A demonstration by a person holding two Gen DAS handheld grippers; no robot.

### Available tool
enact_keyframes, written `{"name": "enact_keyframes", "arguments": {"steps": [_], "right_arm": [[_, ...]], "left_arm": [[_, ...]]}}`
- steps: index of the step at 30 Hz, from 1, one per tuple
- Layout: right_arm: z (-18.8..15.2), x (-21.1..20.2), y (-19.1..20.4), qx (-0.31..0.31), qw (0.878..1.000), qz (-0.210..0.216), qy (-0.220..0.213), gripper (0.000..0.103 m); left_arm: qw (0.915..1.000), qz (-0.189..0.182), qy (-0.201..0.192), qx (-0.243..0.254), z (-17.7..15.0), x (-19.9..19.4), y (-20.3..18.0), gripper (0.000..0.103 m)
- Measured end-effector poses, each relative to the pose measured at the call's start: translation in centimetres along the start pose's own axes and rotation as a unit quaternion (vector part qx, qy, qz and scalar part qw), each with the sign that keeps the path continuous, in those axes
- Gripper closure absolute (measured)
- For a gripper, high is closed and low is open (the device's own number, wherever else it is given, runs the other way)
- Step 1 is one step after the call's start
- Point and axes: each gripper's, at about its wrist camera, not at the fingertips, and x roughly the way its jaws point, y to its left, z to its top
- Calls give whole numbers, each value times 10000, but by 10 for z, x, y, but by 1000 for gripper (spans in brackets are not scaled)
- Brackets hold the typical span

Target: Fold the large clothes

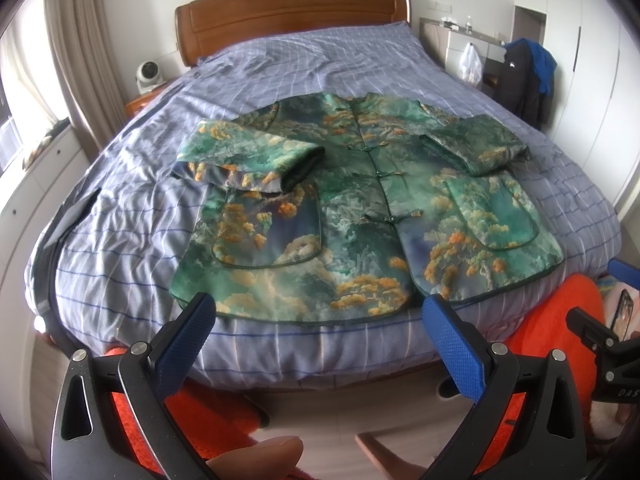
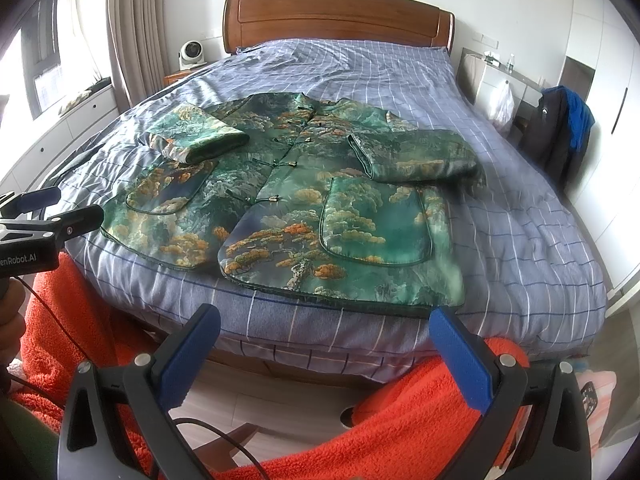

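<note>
The jacket (image 1: 344, 204) lies face up on the bed (image 1: 120, 216) near the foot edge, both sleeves already folded in across the chest. From my left wrist view, my left gripper (image 1: 320, 320) hangs just short of the hem, its blue pads spread wide with nothing between them. I judge the next fold takes the hem up toward the collar, so I should bite the left hem corner deep enough to catch both layers.

From the right wrist view, my right gripper (image 2: 326, 330) is equally wide open and empty, hovering off the bed edge below the right hem corner. I want both corners lifted together, or the slippery brocade will skew and the folded sleeves slide.
</note>
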Motion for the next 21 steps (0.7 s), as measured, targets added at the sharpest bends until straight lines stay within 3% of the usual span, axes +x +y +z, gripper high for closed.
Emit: {"name": "enact_keyframes", "arguments": {"steps": [21], "right_arm": [[-1,1,-1,45,10000,-14,8,0]], "left_arm": [[10000,-2,24,-4,0,0,-2,0]]}}
